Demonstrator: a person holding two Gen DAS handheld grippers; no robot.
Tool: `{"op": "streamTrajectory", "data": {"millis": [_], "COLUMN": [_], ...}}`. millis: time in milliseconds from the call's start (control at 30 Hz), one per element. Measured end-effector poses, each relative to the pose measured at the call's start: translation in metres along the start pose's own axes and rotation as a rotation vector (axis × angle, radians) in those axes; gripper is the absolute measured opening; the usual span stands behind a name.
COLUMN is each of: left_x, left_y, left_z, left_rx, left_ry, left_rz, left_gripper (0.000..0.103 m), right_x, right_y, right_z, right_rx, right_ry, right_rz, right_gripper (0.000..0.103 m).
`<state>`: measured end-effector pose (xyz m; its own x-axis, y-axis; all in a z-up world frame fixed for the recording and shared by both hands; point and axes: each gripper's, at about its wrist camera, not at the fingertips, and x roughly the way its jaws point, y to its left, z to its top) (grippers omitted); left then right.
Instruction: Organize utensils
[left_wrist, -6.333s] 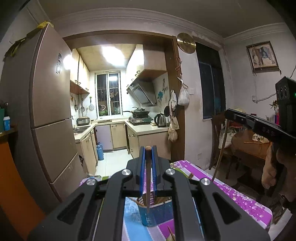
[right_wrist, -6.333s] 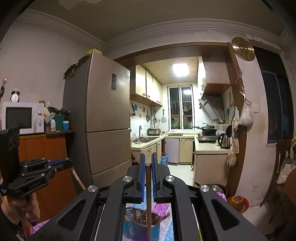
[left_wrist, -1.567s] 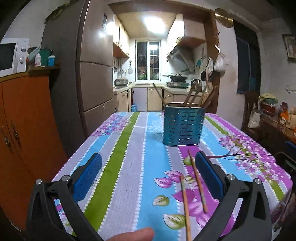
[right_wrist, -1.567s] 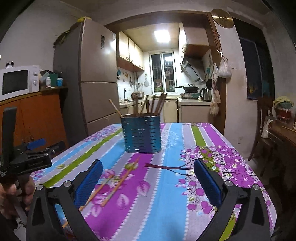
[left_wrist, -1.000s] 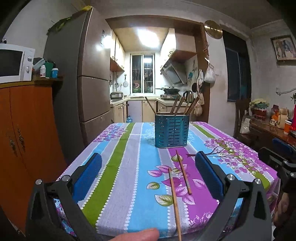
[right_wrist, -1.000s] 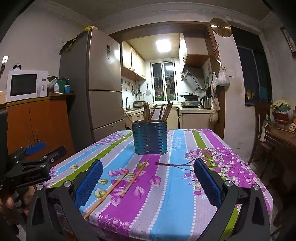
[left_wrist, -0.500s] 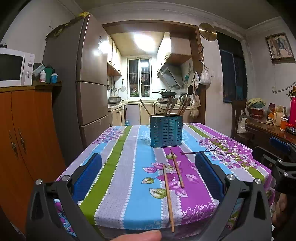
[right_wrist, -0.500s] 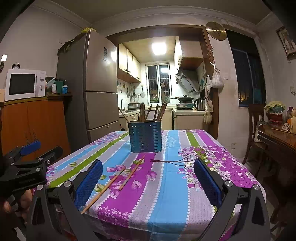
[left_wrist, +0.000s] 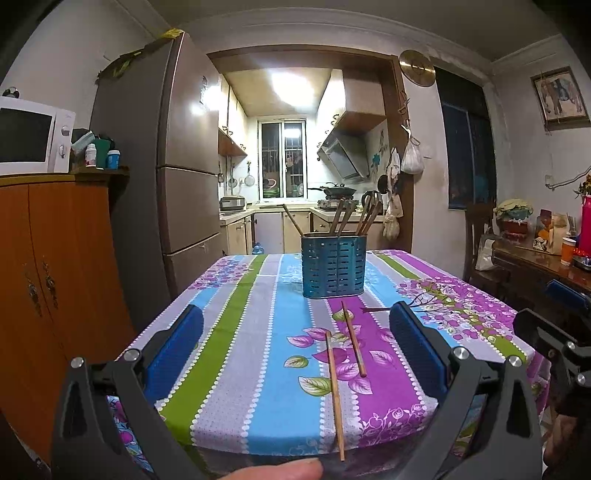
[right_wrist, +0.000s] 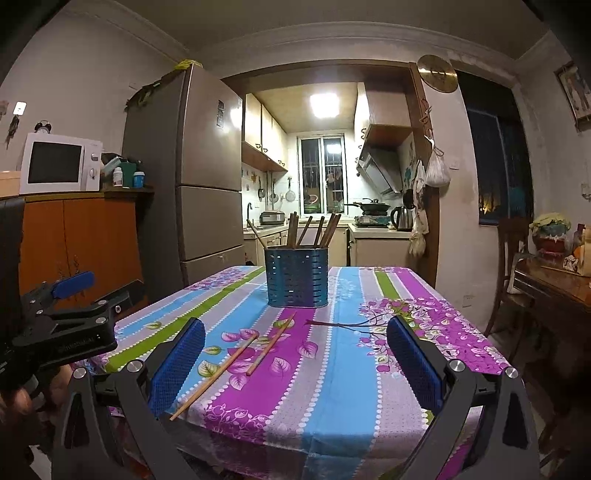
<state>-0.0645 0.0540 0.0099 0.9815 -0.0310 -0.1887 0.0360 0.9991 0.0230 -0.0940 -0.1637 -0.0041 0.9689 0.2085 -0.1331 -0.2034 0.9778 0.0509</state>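
A blue slotted utensil holder (left_wrist: 333, 265) (right_wrist: 296, 277) stands mid-table with several brown chopsticks leaning in it. Two loose chopsticks lie in front of it: a long one (left_wrist: 335, 389) (right_wrist: 218, 371) reaching past the near table edge and a shorter one (left_wrist: 353, 338) (right_wrist: 271, 343) beside it. My left gripper (left_wrist: 295, 360) is open and empty, held back from the near table edge. My right gripper (right_wrist: 295, 365) is open too, empty, off the near edge. Each gripper shows at the side of the other's view.
The table carries a striped floral cloth (left_wrist: 236, 332) (right_wrist: 354, 354). An orange cabinet (left_wrist: 44, 266) with a microwave and a tall fridge (left_wrist: 177, 177) stand to the left. A wooden side table (left_wrist: 535, 266) with clutter and a chair (right_wrist: 509, 266) stand to the right.
Both grippers, earlier each shut on a chopstick above the holder, now stand open and empty. Over the last second both have drawn back from the table, so the holder looks smaller.
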Motion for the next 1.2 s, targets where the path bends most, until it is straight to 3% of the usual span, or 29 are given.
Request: {"op": "streamTrajectory", "data": {"millis": [1200], "left_x": [-0.0067], "left_y": [-0.0066], "left_z": [-0.0037], "left_rx": [0.010], "left_ry": [-0.010], "left_rz": [-0.027], "left_gripper": [0.097], "right_x": [-0.0074], "right_y": [0.0089], "right_z": [-0.0054], "right_rx": [0.000], "right_ry": [-0.017], "right_rz": [-0.001], "right_gripper": [0.098]}}
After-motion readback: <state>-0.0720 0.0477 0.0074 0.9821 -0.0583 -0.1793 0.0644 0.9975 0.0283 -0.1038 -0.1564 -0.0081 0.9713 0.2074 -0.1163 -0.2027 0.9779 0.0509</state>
